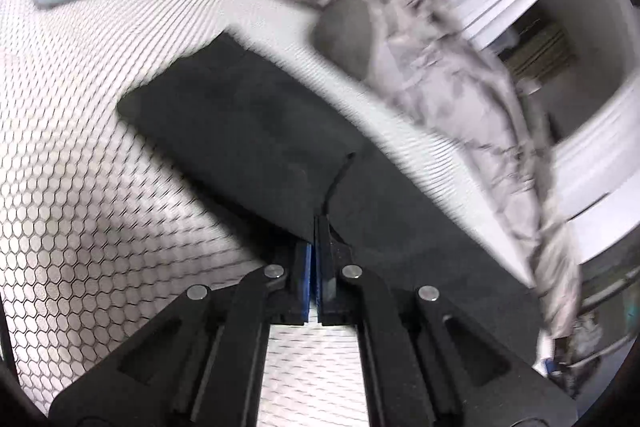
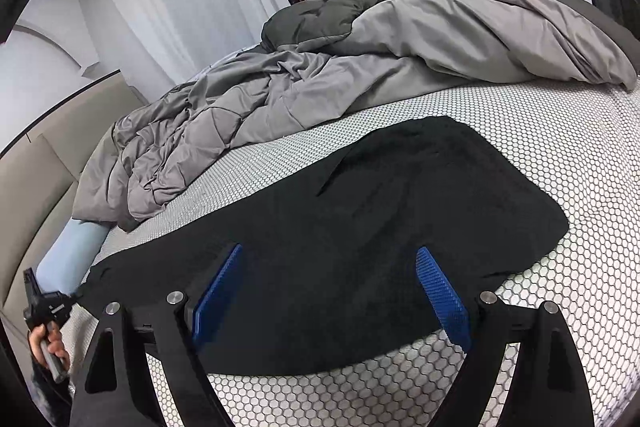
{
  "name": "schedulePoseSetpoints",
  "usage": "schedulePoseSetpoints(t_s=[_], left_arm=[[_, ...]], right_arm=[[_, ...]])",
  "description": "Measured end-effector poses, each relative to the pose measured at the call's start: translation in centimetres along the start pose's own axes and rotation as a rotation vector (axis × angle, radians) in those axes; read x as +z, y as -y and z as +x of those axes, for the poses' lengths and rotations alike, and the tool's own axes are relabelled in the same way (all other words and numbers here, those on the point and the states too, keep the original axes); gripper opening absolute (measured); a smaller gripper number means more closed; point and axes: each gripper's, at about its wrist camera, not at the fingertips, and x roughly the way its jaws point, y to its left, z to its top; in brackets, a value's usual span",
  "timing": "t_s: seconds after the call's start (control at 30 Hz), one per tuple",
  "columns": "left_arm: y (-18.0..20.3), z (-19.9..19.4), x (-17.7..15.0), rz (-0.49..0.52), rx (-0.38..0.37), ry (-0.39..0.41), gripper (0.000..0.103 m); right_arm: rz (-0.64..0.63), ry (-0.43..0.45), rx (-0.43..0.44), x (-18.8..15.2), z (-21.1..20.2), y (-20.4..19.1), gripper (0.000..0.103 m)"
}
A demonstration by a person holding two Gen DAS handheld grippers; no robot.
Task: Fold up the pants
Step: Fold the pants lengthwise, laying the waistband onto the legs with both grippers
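Pants (image 1: 248,147) lie flat on the bed (image 1: 80,187), black and soft, a long strip running away from the left tongs (image 1: 318,239) toward the upper left. These tongs are closed on the near edge of the cloth, and a small crease starts at the pinch. The mattress cover has a white honeycomb pattern.

From the right wrist, the pants (image 2: 360,227) spread directly ahead of the right tongs (image 2: 328,291), whose ribbed blue pads (image 2: 440,291) stand wide apart over the near hem, holding nothing. The long axis goes left to right. A crumpled grey quilt (image 2: 320,79) lies behind. The left tongs (image 2: 44,307) hold the far left end, so I judge the right side must grip next.
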Motion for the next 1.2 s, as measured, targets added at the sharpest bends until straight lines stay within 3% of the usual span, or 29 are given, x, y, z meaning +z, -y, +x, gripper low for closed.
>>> schedulePoseSetpoints(t_s=[0.07,0.13,0.2,0.23,0.27,0.33,0.47,0.53,0.57,0.63,0.67,0.77,0.87,0.97,1.07,1.1,1.17,1.2], left_arm=[[-1.6,1.1,-0.1,-0.066,0.017,-0.057,0.000],[-3.0,0.9,0.0,-0.144,-0.036,-0.101,0.003],[-3.7,-0.6,0.2,-0.178,-0.066,-0.109,0.020],[-4.0,-1.3,0.2,-0.187,-0.072,-0.099,0.040],[-4.3,-2.2,0.0,-0.202,-0.084,-0.082,0.052],[-4.4,-2.7,-0.2,-0.200,-0.125,-0.077,0.054],[-4.1,-0.3,-0.6,-0.186,-0.135,-0.132,0.054],[-3.6,1.0,-0.4,-0.190,-0.123,-0.091,0.053],[-3.2,1.4,0.0,-0.187,-0.116,-0.061,0.048],[-2.2,3.3,0.9,-0.191,-0.076,-0.050,0.007],[-2.1,3.5,1.1,-0.196,-0.068,-0.046,0.001],[-1.2,3.0,1.6,-0.223,-0.085,0.001,0.001],[-0.5,1.3,2.1,-0.168,-0.069,0.052,0.001],[-1.2,1.1,2.2,-0.163,-0.060,0.041,0.001],[-1.7,1.5,2.4,-0.183,-0.061,0.022,0.001],[-1.7,1.5,2.5,-0.181,-0.060,0.023,0.001],[-1.9,1.3,2.6,-0.189,-0.069,0.022,0.001],[-1.9,1.1,2.6,-0.190,-0.070,0.022,0.001]], right_arm=[[0.005,-0.002,-0.009,0.0,-0.1,0.3,0.089],[0.021,-0.004,-0.002,-0.1,-0.5,0.8,0.089],[0.043,-0.009,0.010,-0.1,-1.0,1.4,0.089],[0.061,-0.012,0.020,-0.1,-1.3,1.8,0.089],[0.096,-0.016,0.050,-0.1,-1.6,2.5,0.089],[0.174,-0.018,0.092,-0.2,-2.2,3.9,0.089],[0.236,-0.029,0.098,-0.5,-2.5,5.6,0.089],[0.237,-0.036,0.092,-0.6,-2.2,5.8,0.089],[0.237,-0.042,0.092,-0.7,-2.0,5.8,0.089],[0.241,-0.052,0.087,-0.8,-1.5,5.8,0.089],[0.244,-0.050,0.083,-0.9,-1.3,5.7,0.089],[0.267,-0.052,0.064,-0.9,-1.2,6.5,0.089],[0.319,-0.045,0.016,-0.9,-1.9,8.1,0.089],[0.387,-0.082,-0.013,-1.3,-1.0,10.0,0.089],[0.559,-0.138,0.131,-1.9,2.5,12.6,0.088],[0.613,-0.131,0.174,-2.0,3.8,13.3,0.084],[0.616,-0.093,0.133,-1.7,5.2,13.8,0.048],[0.607,-0.090,0.120,-1.6,5.8,14.0,0.042]])
